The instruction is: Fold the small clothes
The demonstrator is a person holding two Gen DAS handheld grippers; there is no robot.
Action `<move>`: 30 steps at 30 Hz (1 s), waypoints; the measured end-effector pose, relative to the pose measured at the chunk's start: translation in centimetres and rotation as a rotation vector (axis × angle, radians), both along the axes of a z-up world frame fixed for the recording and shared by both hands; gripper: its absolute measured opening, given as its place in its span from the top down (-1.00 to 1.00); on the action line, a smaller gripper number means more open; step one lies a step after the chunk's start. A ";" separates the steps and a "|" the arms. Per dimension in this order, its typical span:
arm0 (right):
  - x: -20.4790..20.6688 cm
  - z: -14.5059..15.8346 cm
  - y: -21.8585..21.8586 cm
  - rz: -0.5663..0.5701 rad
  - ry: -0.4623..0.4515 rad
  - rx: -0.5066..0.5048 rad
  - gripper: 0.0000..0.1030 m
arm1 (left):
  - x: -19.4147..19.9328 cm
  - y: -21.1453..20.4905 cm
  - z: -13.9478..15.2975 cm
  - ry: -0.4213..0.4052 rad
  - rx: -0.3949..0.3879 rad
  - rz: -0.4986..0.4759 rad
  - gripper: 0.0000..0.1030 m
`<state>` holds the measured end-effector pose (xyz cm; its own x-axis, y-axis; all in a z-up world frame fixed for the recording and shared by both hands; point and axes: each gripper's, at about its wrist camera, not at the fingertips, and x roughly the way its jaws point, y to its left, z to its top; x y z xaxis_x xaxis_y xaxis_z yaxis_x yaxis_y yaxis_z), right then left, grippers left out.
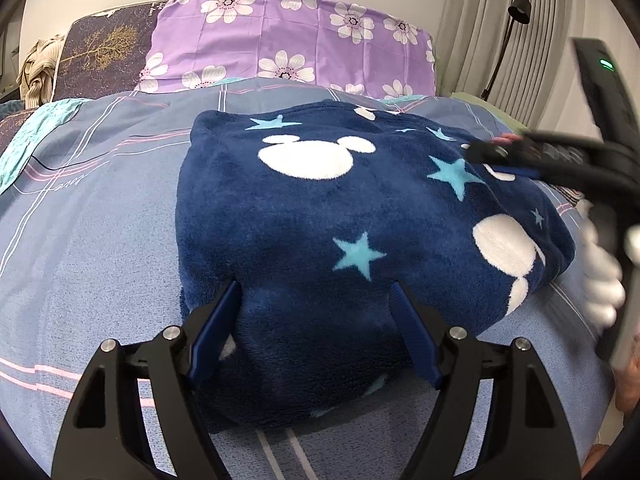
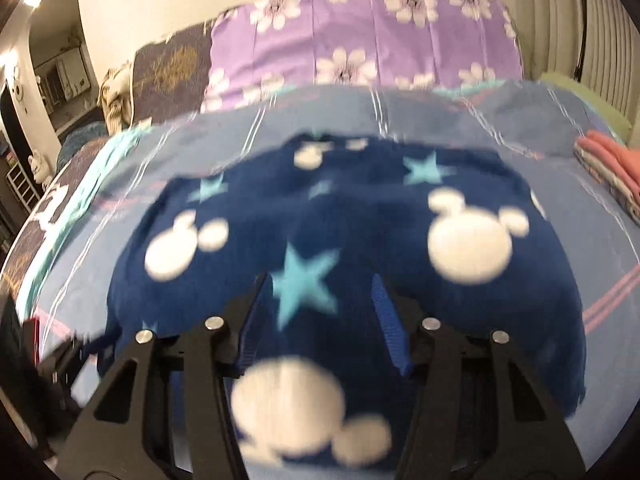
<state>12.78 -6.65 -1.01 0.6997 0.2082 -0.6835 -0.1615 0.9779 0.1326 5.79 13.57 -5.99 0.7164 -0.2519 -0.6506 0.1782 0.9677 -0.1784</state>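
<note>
A blue striped bedspread (image 1: 100,216) stretches beyond both grippers, purple flowered pillows (image 1: 288,44) at its far end. The folded navy fleece garment (image 1: 320,208) lies directly ahead of the left gripper (image 1: 316,300), whose spread jaws straddle its near edge without pinching. The right gripper (image 2: 320,300), blurred, hangs half-spread above the fleece, nothing between its fingers

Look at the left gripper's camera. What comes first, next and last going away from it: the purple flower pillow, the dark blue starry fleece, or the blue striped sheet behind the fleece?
From the left gripper:
1. Dark blue starry fleece, right at its jaws.
2. Blue striped sheet, behind the fleece.
3. Purple flower pillow, at the far end of the bed.
</note>
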 end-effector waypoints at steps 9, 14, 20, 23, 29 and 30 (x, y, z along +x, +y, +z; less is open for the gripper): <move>4.4 -4.1 0.3 0.051 0.203 -0.061 -0.07 | 0.0 0.0 -0.2 0.006 -0.021 -0.008 -0.53; 6.6 0.9 0.1 0.031 0.123 0.018 -0.07 | 0.0 0.1 -0.2 0.004 -0.023 -0.008 -0.54; 16.2 -2.4 0.3 -0.068 0.267 0.012 -0.10 | 0.1 0.0 -0.2 0.003 -0.026 -0.010 -0.54; 18.0 -6.0 0.4 -0.063 0.300 0.006 -0.14 | 0.1 0.0 -0.3 0.007 -0.033 -0.016 -0.56; 17.5 -6.0 0.9 -0.060 0.277 -0.048 -0.13 | 0.0 0.0 -0.3 0.005 -0.045 -0.021 -0.57; 17.4 -5.9 1.0 -0.057 0.269 -0.053 -0.13 | -0.1 0.0 -0.3 0.005 -0.046 -0.020 -0.57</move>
